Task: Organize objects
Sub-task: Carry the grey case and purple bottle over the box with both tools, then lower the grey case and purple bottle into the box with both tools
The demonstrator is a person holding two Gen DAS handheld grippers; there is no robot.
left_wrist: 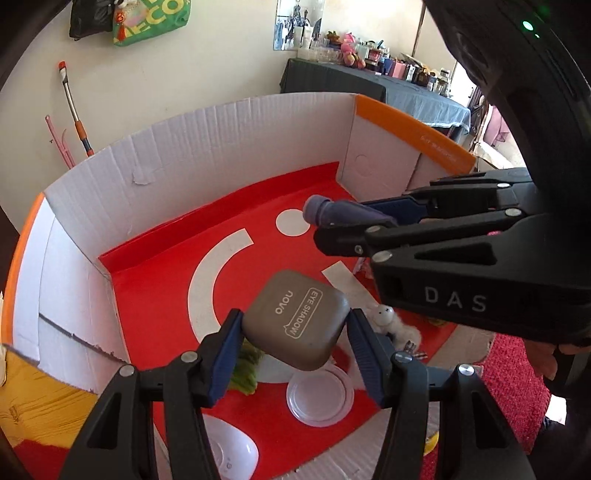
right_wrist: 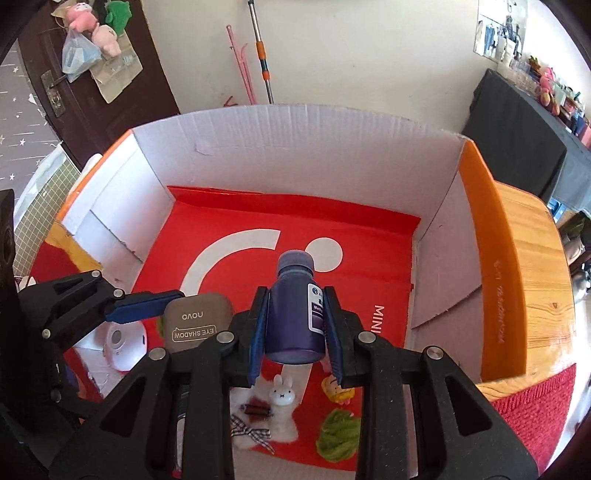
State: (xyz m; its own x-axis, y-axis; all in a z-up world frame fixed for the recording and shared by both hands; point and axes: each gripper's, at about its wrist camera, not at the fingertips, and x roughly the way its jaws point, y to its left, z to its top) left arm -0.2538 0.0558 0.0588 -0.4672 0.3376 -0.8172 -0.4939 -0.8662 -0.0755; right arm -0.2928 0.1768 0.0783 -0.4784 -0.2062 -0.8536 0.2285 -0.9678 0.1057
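Jaws clamp eyeshadow case (left_wrist: 297, 319) and bottle (right_wrist: 295, 314), hiding both objects' sides.

A cream plaster wall (right_wrist: 351, 51) fills the background. Leaning on it at about twelve o'clock in the right wrist view are a long metal mop handle with an orange grip (right_wrist: 260, 51) and, just beside it, a thin pink plastic rod (right_wrist: 240, 66). At ten o'clock a dark brown wooden door (right_wrist: 92, 92) carries hanging pink plush toys (right_wrist: 98, 29). At two o'clock a long table under a dark cloth (right_wrist: 517, 129) holds many small bottles and toys. A green printed bag (left_wrist: 155, 22) hangs at eleven o'clock in the left wrist view.
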